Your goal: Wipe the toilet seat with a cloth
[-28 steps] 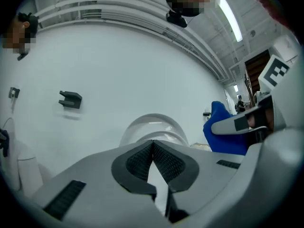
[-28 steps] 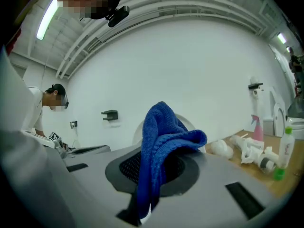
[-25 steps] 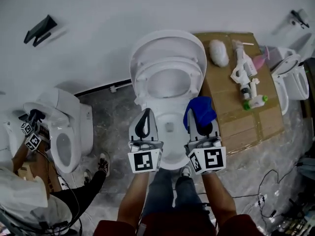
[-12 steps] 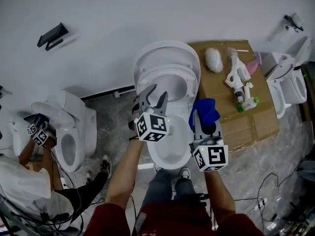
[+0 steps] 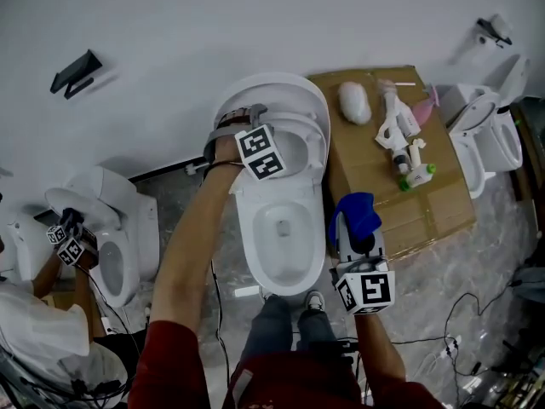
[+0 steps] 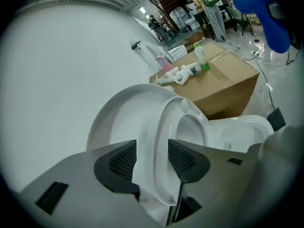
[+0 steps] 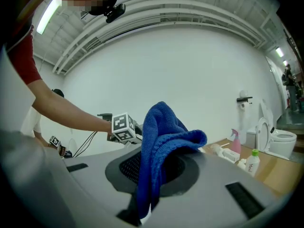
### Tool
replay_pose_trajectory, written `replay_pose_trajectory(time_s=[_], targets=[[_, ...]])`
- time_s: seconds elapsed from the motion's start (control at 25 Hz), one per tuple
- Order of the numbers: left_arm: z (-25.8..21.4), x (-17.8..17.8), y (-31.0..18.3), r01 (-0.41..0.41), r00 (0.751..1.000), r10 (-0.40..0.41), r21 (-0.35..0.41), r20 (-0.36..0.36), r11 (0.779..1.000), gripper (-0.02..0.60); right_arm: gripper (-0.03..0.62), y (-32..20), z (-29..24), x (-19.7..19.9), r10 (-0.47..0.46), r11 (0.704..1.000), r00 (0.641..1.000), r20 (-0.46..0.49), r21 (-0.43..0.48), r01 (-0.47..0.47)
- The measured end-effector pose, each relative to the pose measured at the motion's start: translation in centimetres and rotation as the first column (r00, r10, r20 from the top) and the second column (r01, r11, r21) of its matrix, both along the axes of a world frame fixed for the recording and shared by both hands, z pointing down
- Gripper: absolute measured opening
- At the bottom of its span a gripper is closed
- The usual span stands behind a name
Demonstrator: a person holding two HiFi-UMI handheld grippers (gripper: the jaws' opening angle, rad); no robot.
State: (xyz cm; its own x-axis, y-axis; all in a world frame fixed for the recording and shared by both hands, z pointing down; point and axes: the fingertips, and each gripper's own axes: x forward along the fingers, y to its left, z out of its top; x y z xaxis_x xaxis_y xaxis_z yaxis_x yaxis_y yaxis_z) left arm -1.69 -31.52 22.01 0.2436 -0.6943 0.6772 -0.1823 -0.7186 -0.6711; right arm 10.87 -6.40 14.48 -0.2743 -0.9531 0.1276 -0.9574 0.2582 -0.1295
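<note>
The white toilet [image 5: 255, 254] stands in the middle with its seat [image 5: 294, 156] and lid [image 5: 277, 88] raised. My left gripper [image 5: 241, 118] reaches up to their left edge. In the left gripper view its jaws [image 6: 152, 161] have just been opening; they stand wide, with the raised seat's rim [image 6: 161, 132] between the pads and the lid [image 6: 116, 122] behind. My right gripper [image 5: 353, 233] hovers at the bowl's right side, shut on a blue cloth [image 5: 358, 211]. The blue cloth [image 7: 161, 146] bunches up above the right gripper [image 7: 156, 172].
A cardboard box [image 5: 426, 203] right of the toilet carries a spray bottle [image 5: 396, 130] and a white bundle [image 5: 355, 102]. Other toilets stand at left [image 5: 115, 237] and far right [image 5: 490, 135]. A second person with grippers [image 5: 68, 245] works at lower left. Cables lie on the floor [image 5: 460, 331].
My left gripper went from the bowl's front up to the raised seat, rolling over, and its jaws opened. The right gripper with the cloth drifted a little toward me and right.
</note>
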Motion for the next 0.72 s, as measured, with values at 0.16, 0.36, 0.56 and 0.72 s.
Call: replay_pose_trajectory(time_s=[0.16,0.36,0.56,0.72], targets=[[1.7,0.1,-1.3,0.030,0.999,-0.028,-0.086,0.028,0.996,0.214,0.058,0.9,0.6,1.3,0.021,1.000,1.000,-0.003,-0.010,-0.021],[2.2,0.2,-1.1,0.020,0.999,-0.016,-0.092,0.043,0.996,0.166,0.058,1.2,0.7,1.7,0.033,0.999,0.999,-0.003,-0.007,-0.033],[1.8,0.2,1.3,-0.021,0.998,0.026,-0.074,0.054,0.997,0.147,0.058,1.6,0.5,1.2,0.025,1.000,1.000,0.003,0.004,-0.025],[1.3,0.4,5.2,-0.062,0.996,0.066,-0.073,0.056,0.995,0.118,0.058,2.0,-0.1,0.9,0.005,1.000,1.000,0.005,0.017,-0.005]])
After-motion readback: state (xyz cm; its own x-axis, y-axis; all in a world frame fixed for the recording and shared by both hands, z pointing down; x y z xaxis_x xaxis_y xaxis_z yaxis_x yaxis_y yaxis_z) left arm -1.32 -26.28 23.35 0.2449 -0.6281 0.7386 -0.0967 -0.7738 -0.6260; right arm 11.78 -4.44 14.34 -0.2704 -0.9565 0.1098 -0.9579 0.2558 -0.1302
